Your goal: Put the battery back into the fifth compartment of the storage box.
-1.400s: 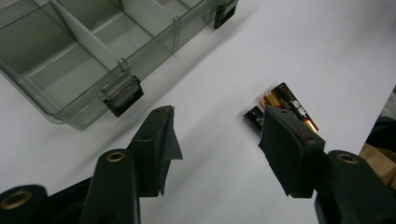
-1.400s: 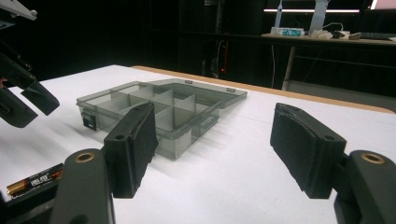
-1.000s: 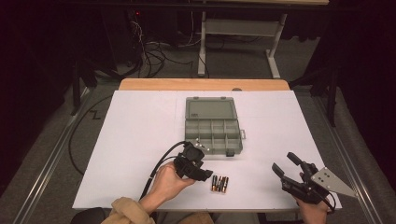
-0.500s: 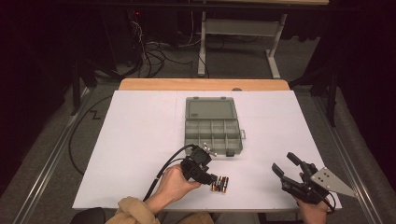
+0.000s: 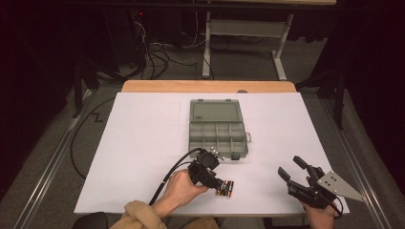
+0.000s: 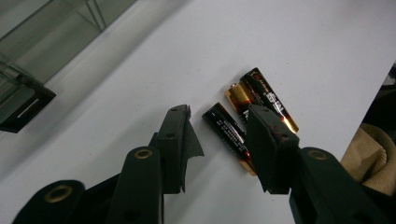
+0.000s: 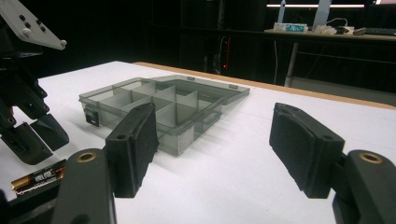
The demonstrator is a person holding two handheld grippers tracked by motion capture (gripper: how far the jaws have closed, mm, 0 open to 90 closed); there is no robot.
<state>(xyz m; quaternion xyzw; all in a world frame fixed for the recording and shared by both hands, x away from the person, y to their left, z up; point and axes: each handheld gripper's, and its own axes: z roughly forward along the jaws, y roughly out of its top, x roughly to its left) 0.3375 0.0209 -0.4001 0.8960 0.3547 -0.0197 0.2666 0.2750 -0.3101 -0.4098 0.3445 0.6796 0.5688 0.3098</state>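
Three black-and-gold batteries [image 6: 243,100] lie side by side on the white table near its front edge [image 5: 225,188]. My left gripper [image 6: 219,116] points down at them [image 5: 218,183]. Its jaws have just been closing, and the nearest battery [image 6: 229,135] lies between them with a gap still on either side. My right gripper [image 5: 289,165] rests at the front right, held wide open with nothing between its jaws [image 7: 215,114]. In the right gripper view, the left gripper [image 7: 37,137] stands over a battery [image 7: 39,177].
A grey compartment box [image 5: 217,129] sits open at the table's middle, lid laid back; its cells look bare [image 7: 163,100]. White paper [image 5: 143,138] covers the table. A wooden edge [image 5: 205,87] runs along the far side.
My left gripper has slid right and down onto the batteries, and its jaws have narrowed around one. The right gripper has stayed where it was.
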